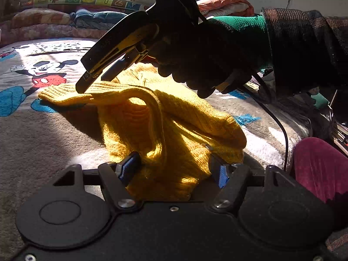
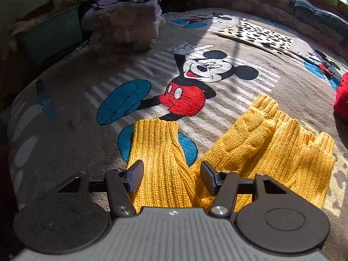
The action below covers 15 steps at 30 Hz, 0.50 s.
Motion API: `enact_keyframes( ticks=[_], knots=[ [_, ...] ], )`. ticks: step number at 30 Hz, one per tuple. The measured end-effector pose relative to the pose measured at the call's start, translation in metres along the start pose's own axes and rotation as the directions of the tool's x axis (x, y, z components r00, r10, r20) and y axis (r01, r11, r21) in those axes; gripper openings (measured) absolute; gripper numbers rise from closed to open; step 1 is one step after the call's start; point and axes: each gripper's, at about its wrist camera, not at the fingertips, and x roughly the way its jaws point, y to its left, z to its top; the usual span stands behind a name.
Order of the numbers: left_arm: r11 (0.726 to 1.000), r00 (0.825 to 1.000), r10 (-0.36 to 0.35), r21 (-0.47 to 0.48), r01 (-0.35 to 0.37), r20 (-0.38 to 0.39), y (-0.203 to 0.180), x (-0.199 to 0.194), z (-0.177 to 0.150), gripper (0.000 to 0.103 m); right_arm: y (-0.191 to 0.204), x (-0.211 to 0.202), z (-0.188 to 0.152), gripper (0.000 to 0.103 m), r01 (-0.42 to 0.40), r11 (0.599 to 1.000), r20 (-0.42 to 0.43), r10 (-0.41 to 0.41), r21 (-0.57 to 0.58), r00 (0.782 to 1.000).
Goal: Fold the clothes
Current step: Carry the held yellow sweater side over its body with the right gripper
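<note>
the sweater is lying on the blanket covering the bed, at 6 o'clock in the right wrist view. a folded pile is sitting at 11 o'clock, behind it, well apart.

The left tool has its fingers spread wide apart. Ahead of it and higher, a dark-gloved hand grips the right tool, which tilts downward; its fingers likewise stand parted.
</note>
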Motion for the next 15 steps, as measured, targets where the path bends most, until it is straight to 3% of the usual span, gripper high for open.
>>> enact_keyframes(
  ticks=[3,5,7,10,15],
  knots=[
    [1.0,1.0,-0.001,0.001,0.001,-0.004,0.0,0.001,0.001,0.069,-0.001,0.009,-0.001,0.049,-0.014,1.0,-0.042,0.013,-0.017,0.999],
    [1.0,1.0,-0.003,-0.002,0.003,-0.006,0.001,0.001,0.002,0.069,-0.006,0.009,-0.003,0.028,-0.027,1.0,-0.029,0.027,0.001,0.999],
    [1.0,1.0,-0.006,-0.008,0.006,-0.008,0.002,0.001,0.002,0.069,-0.012,0.002,-0.006,0.018,-0.049,0.998,0.016,0.048,0.045,0.999],
    [0.999,1.0,-0.016,-0.03,0.015,-0.009,0.004,0.001,0.003,0.069,-0.02,-0.016,-0.014,0.017,-0.069,0.991,0.114,0.056,0.115,0.992],
    [0.994,0.999,-0.044,-0.099,0.043,-0.007,0.012,-0.002,0.003,0.069,-0.044,-0.047,-0.027,0.016,-0.073,0.957,0.265,-0.004,0.28,0.964]
  ],
)
